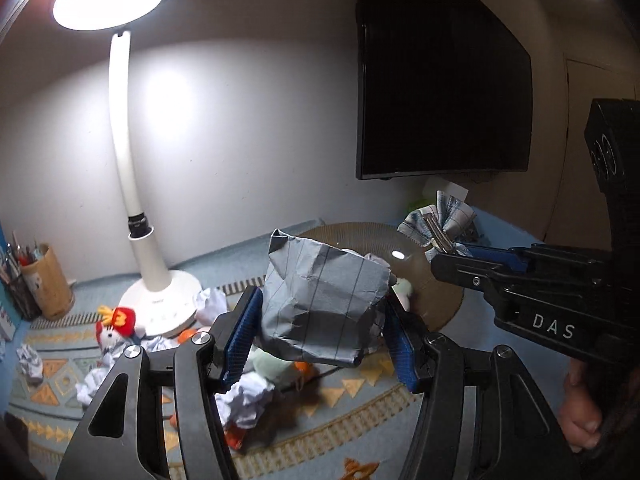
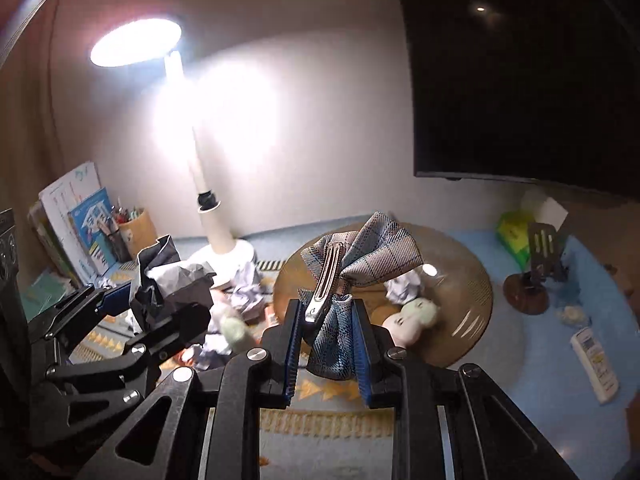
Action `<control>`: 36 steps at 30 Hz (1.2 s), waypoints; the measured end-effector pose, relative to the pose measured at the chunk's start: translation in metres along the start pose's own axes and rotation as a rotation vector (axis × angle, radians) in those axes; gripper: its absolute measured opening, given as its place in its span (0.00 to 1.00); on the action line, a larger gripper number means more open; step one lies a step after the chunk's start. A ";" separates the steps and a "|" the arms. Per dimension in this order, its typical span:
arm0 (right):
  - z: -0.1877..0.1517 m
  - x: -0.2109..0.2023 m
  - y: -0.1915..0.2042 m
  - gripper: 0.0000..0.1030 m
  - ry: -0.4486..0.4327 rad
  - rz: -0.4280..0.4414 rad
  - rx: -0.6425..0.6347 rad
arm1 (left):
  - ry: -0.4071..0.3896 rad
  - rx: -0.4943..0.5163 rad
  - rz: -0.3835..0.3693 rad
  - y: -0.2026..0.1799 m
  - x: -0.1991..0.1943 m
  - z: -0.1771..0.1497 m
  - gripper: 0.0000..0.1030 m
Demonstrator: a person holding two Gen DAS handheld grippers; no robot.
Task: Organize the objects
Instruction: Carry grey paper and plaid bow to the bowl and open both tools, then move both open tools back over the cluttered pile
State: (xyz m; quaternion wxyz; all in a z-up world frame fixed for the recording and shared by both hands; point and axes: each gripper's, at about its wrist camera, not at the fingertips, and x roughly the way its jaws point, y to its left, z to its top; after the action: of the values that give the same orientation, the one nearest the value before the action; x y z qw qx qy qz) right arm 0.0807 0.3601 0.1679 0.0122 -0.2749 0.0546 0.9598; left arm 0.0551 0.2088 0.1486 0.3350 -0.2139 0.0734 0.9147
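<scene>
Left gripper [image 1: 316,334]: black angular frame, ribbed blue pads, silver round screws. Right gripper [image 2: 326,344]: same black frame, blue pads, silver screws, white "DAS" lettering on side. Hand [image 1: 580,412] bare.

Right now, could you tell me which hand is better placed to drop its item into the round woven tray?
Right, probably. The right gripper, shut on the plaid bow hair clip, already points at the woven tray. The left gripper, holding crumpled lined paper, sits further left, over the clutter.
</scene>
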 end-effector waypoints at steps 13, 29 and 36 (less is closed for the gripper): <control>0.017 0.079 -0.089 0.66 0.110 0.133 0.258 | 0.114 -0.143 -0.041 0.021 0.104 0.011 0.94; -0.099 0.028 0.098 0.67 0.047 0.074 0.058 | 0.063 -0.315 0.422 0.133 -0.030 -0.118 0.99; -0.118 0.056 0.122 0.75 0.086 -0.058 -0.026 | 0.123 -0.333 0.299 0.138 -0.018 -0.121 0.99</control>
State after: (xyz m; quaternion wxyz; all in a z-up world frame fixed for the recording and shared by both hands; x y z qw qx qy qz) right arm 0.0885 0.2259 0.0511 0.0342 -0.3175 0.0348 0.9470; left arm 0.0202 0.0595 0.0462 0.1505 -0.3083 -0.0275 0.9389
